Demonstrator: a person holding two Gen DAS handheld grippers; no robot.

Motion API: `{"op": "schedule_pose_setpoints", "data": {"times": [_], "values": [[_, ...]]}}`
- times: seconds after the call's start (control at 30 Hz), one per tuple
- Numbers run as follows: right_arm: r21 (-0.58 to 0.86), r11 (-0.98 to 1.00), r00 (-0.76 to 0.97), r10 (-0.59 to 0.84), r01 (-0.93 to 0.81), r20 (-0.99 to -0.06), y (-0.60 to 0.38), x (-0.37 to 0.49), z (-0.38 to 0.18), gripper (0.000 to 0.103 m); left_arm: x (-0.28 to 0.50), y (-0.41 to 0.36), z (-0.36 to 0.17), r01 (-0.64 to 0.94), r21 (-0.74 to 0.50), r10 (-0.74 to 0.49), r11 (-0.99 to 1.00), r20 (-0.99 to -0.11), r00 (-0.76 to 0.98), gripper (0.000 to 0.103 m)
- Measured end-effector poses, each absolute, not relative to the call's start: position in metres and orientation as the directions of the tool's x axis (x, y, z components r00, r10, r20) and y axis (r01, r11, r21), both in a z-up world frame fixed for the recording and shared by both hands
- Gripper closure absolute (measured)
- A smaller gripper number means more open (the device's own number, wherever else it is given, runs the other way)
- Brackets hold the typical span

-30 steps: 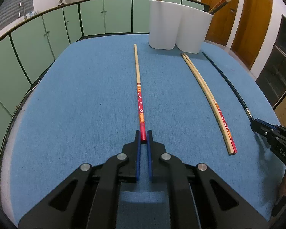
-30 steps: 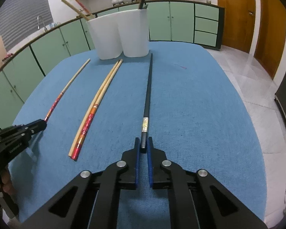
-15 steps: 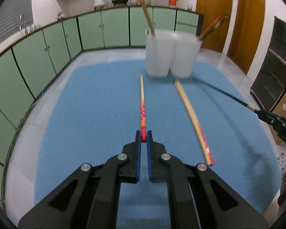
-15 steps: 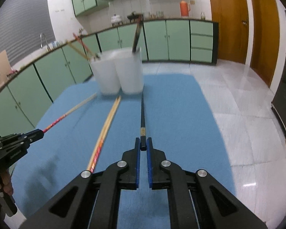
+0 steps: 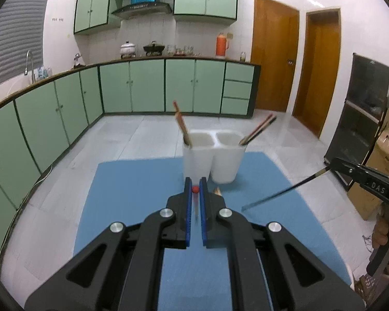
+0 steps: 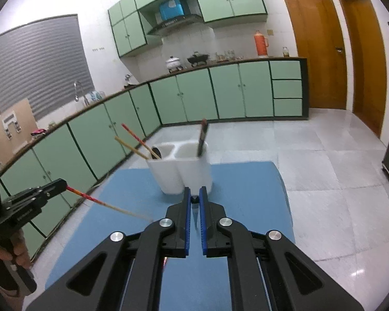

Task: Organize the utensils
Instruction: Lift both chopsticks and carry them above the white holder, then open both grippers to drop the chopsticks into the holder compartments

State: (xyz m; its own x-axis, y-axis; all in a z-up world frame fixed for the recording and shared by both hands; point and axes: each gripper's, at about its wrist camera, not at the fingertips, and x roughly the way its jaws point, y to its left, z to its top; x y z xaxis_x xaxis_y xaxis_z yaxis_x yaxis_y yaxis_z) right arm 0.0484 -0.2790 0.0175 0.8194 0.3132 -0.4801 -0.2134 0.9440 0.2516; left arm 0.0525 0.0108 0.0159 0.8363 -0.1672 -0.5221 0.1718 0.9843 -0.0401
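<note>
My left gripper [image 5: 195,183] is shut on the red end of a red-and-bamboo chopstick [image 5: 194,189], which hangs down and forward; its shaft shows in the right wrist view [image 6: 109,205]. My right gripper [image 6: 194,193] is shut on the end of a black chopstick [image 6: 194,199], whose shaft shows in the left wrist view [image 5: 285,192]. Both are held high above the blue mat [image 5: 132,194]. The white two-cup holder [image 5: 213,160] stands at the mat's far end, with chopsticks in both cups. A tip of the bamboo pair [image 5: 217,190] on the mat peeks out beside my left fingers.
The blue mat [image 6: 246,194] covers a table; tiled floor lies beyond its far and right edges. Green cabinets [image 5: 147,88] line the back and left walls. A dark rack [image 5: 370,119] and a cardboard box [image 5: 383,160] stand to the right.
Both grippers have risen steeply from the mat, each lifting its chopstick by the near end. The views have tilted up to show the room, and the holder now sits below.
</note>
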Motion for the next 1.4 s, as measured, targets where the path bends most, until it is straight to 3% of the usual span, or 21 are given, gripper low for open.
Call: {"op": "schedule_pose_setpoints", "data": {"times": [0.53,1.03,1.4], "values": [[0.203,0.92,0.82,0.391,-0.335,-0.419,-0.262,0.075,0.072,0.097,0.074,0.002,0.055,0.232,-0.043,-0.226,0.972,-0.448,0.865,0.098],[0.156,0.909,0.864,0.416,-0.386,-0.283,-0.244,0.148,0.161,0.097,0.13,-0.027,0.145,0.26,0.004,-0.252,0.966,-0.234,0.939,0.098],[0.151,0.933,0.875,0.36,-0.328,-0.324,-0.236,0.224,0.137,0.097,0.216,-0.047,0.118,0.237,0.018,-0.224,0.971,-0.261,0.939,0.098]]}}
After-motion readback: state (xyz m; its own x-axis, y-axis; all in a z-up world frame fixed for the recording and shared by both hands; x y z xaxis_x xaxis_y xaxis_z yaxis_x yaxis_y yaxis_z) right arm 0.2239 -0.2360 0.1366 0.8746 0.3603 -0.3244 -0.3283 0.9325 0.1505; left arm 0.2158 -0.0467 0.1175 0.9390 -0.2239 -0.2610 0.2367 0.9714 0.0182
